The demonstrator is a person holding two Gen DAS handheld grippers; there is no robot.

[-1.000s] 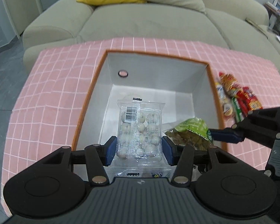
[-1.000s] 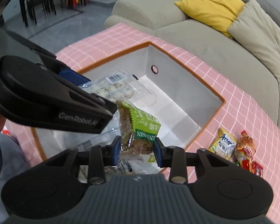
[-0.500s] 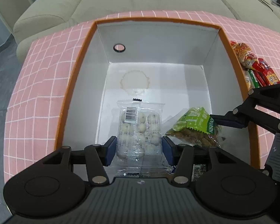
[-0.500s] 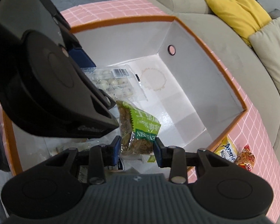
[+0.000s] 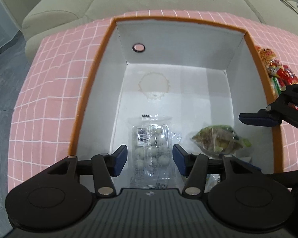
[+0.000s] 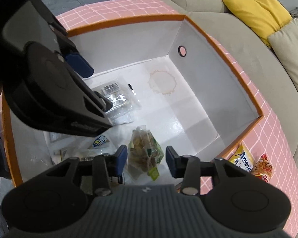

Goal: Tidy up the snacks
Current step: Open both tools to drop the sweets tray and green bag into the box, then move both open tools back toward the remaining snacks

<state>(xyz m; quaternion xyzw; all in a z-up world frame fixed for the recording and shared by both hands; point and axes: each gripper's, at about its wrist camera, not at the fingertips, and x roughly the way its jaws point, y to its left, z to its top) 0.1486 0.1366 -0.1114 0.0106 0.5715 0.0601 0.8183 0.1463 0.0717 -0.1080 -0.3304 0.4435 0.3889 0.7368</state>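
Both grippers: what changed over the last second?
Both went down into the box and are opening. Left gripper let go of the clear pack; right gripper released the green bag. Both packs now lie on the box floor. Box and outside snacks unmoved.

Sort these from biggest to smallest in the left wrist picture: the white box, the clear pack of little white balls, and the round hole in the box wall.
1. white box, by far the biggest
2. clear pack of white balls
3. round hole, the smallest, though it sits farther from the camera
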